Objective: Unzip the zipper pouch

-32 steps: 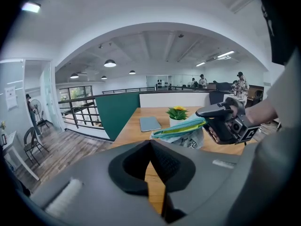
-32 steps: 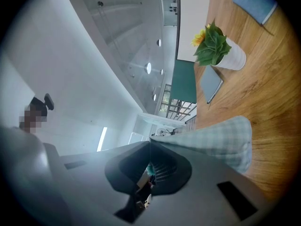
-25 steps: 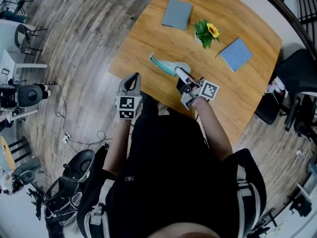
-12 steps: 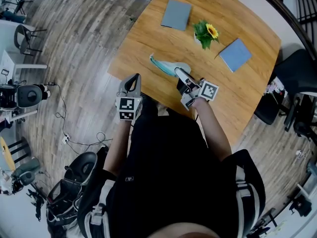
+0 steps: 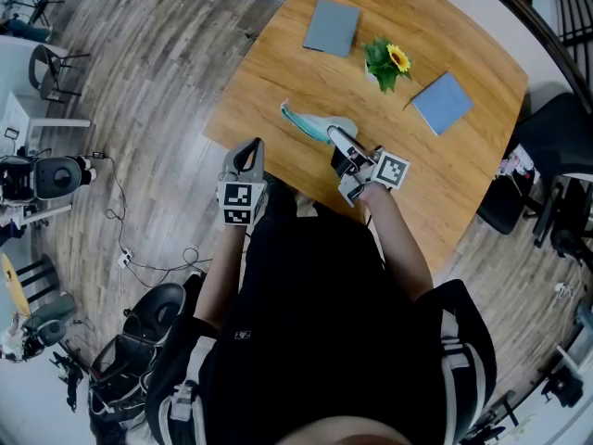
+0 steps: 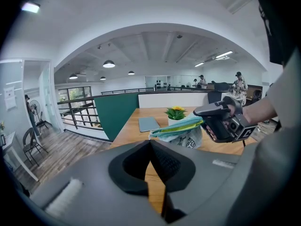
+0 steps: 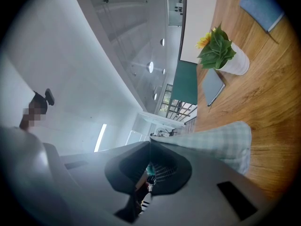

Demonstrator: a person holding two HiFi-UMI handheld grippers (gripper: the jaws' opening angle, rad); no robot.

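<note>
The zipper pouch (image 5: 315, 122) has a checked white body and a teal zipper edge, and it is lifted a little off the wooden table (image 5: 278, 72) near its front edge. My right gripper (image 5: 332, 133) is shut on the pouch's near end. In the right gripper view the checked cloth (image 7: 221, 142) runs out from the closed jaws (image 7: 150, 142), with a bit of teal in the hollow behind them. My left gripper (image 5: 252, 144) is shut and empty, just off the table's left front edge. In the left gripper view its tips (image 6: 150, 141) point toward the raised pouch (image 6: 181, 128).
A small potted sunflower (image 5: 384, 63) stands behind the pouch. A grey pad (image 5: 331, 26) lies at the back left and a blue pad (image 5: 442, 101) at the right. Chairs (image 5: 547, 146) stand to the right, and cables (image 5: 120, 239) lie on the plank floor at left.
</note>
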